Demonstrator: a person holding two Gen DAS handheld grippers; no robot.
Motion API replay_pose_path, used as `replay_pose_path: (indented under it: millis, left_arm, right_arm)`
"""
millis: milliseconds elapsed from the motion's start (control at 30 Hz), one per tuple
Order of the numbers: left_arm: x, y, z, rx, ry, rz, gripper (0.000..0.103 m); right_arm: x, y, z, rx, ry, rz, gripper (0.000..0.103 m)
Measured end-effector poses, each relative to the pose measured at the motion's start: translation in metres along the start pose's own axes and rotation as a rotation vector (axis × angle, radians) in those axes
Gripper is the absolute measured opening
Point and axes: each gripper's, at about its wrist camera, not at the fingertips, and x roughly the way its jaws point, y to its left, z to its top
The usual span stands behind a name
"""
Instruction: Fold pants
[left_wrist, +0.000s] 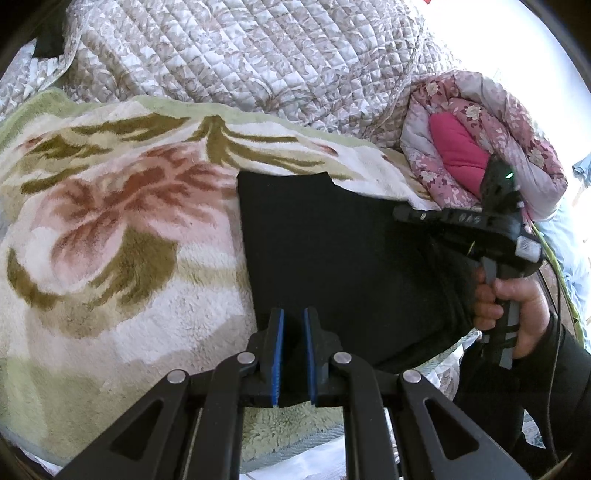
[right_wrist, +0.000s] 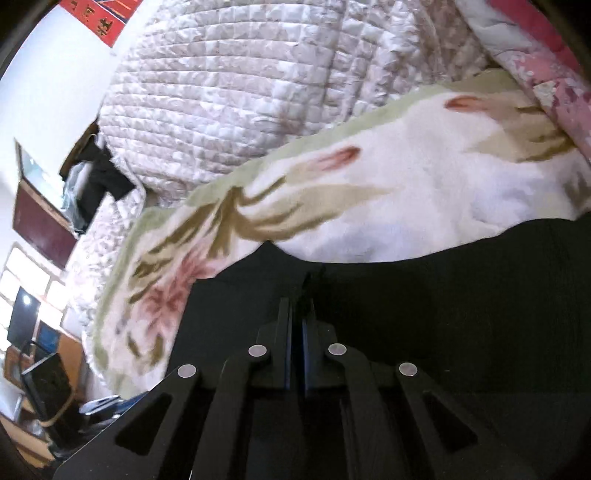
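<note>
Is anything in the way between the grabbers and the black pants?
Nothing visible. The left gripper is already clamped on the near edge of the pants, and the right gripper sits right on the cloth with its jaws shut. Only the flowery blanket lies beneath.

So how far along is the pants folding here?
Done: the black fabric pants lie in a compact rectangle on the floral fleece blanket. In hand: the left gripper pinches their near edge; the right gripper is shut over them. Left: any final fold, then release.
</note>
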Motion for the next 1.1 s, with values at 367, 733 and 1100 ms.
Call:
replay_pose_path:
  millis: [367, 733, 1100]
  left_arm:
    - [0.003, -0.014, -0.007, 0.047, 0.016, -0.026, 0.013]
    - [0.008, -0.037, -0.019, 0.152, 0.062, -0.003, 0.026]
    - [0.017, -0.043, -0.014, 0.160, 0.061, 0.020, 0.027]
  right_arm:
    - [-0.059, 0.031, -0.063, -0.121, -0.043, -0.050, 0.020]
    - [-0.062, 0.033, -0.095, -0.179, 0.032, -0.159, 0.020]
    - [-0.052, 0.026, -0.092, -0.021, 0.075, -0.004, 0.008]
